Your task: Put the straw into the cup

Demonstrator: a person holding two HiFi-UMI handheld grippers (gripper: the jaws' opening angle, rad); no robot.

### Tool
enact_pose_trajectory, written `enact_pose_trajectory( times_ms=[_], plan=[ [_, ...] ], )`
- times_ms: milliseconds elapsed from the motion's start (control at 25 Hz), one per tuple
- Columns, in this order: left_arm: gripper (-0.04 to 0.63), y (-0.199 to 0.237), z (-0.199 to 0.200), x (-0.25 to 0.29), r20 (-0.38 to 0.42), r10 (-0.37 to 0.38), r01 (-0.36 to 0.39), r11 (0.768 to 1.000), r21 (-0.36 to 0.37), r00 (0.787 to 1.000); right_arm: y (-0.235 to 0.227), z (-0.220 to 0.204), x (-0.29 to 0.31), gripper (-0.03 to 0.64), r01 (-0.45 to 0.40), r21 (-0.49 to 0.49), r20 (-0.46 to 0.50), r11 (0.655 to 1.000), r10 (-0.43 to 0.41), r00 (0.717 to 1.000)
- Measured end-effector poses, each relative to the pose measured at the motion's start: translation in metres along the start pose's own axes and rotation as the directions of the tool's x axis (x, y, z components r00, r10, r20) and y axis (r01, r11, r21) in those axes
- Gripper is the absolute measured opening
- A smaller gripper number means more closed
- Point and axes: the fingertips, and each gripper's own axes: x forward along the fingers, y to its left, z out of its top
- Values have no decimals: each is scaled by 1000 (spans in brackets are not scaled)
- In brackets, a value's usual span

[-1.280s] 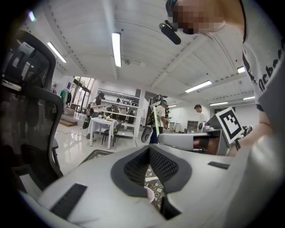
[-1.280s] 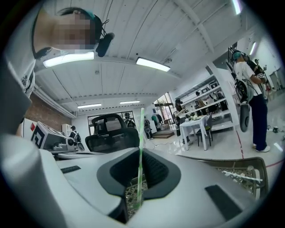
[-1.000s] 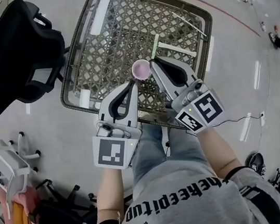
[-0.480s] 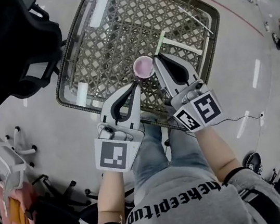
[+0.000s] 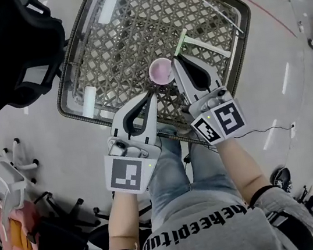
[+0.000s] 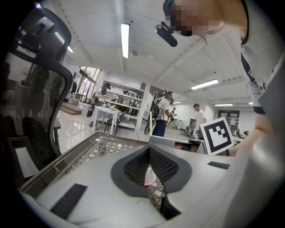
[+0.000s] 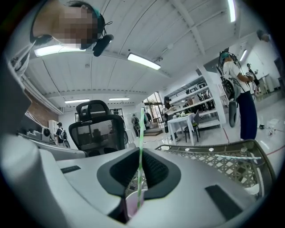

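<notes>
A pink cup (image 5: 160,71) stands on the lattice-topped table (image 5: 126,44). My left gripper (image 5: 152,92) reaches it from the near side and is shut on its wall; the cup (image 6: 149,179) shows pink between the jaws in the left gripper view. My right gripper (image 5: 177,59), just right of the cup, is shut on a light green straw (image 5: 181,41) that sticks out beyond its tips. In the right gripper view the straw (image 7: 140,151) runs upright between the jaws of my right gripper (image 7: 140,156), its lower end at the rim of the cup (image 7: 132,206).
On the table lie a white roll (image 5: 88,101) at the left edge, a long white strip (image 5: 112,1) at the far side, a white stick (image 5: 208,47) and a thin rod (image 5: 223,17) at the right. A black office chair (image 5: 9,50) stands left of the table.
The head view has shifted, so the table sits higher in the picture. Both grippers hold the same pose at the cup, the right one with the straw slightly nearer its rim.
</notes>
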Motion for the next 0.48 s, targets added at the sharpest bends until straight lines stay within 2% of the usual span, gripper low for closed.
enact_pose_trajectory(
  times_ms=[480],
  plan=[
    [25, 12, -19, 1, -11, 17, -17, 1000, -10, 1000, -6, -29, 12, 46, 26, 3, -7, 1000, -26, 1000]
  ],
)
